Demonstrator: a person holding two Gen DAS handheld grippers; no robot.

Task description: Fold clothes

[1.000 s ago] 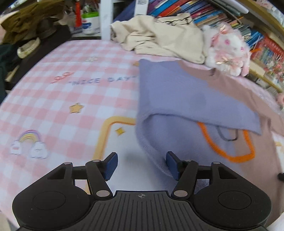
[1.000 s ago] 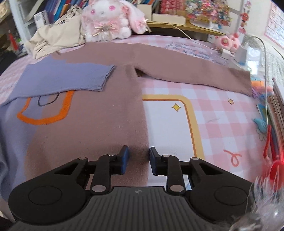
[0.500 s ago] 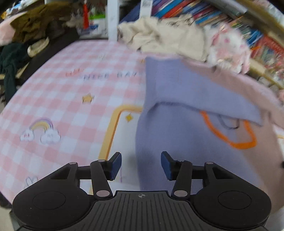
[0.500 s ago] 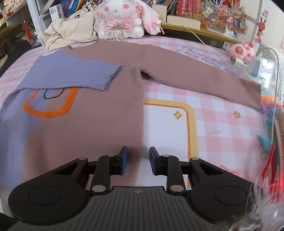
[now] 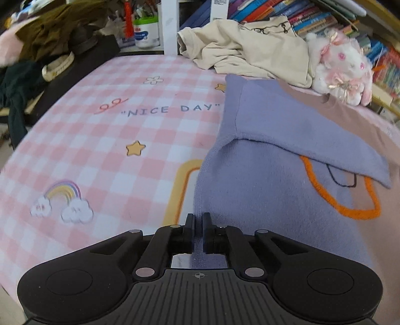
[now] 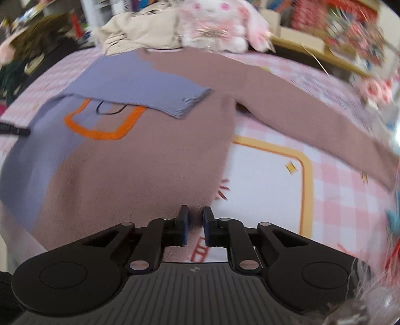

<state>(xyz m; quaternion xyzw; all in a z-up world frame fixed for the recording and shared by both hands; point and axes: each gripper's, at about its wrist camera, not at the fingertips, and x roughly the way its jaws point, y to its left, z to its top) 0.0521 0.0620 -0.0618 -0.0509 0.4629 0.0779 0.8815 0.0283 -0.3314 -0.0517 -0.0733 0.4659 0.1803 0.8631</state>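
Observation:
A sweater [image 5: 262,195], lilac on one half and brown [image 6: 140,165] on the other with an orange outline, lies flat on a pink checked cloth [image 5: 107,140]. Its lilac sleeve [image 6: 140,82] is folded across the chest; the brown sleeve [image 6: 312,117] stretches out to the right. My left gripper [image 5: 198,220] is shut on the lilac bottom corner of the hem. My right gripper [image 6: 195,215] has its jaws nearly together on the brown bottom corner of the hem. The tip of the left gripper [image 6: 15,130] shows at the left edge of the right wrist view.
A crumpled cream garment [image 5: 250,47] and a white plush rabbit [image 5: 342,67] lie beyond the sweater's collar. Dark clothes [image 5: 42,42] are piled at the far left. Bookshelves [image 5: 312,15] stand behind. Small toys and clutter [image 6: 375,87] sit at the right edge.
Both grippers moved down to the sweater's bottom hem and went from open to shut, the left on the lilac corner, the right on the brown corner.

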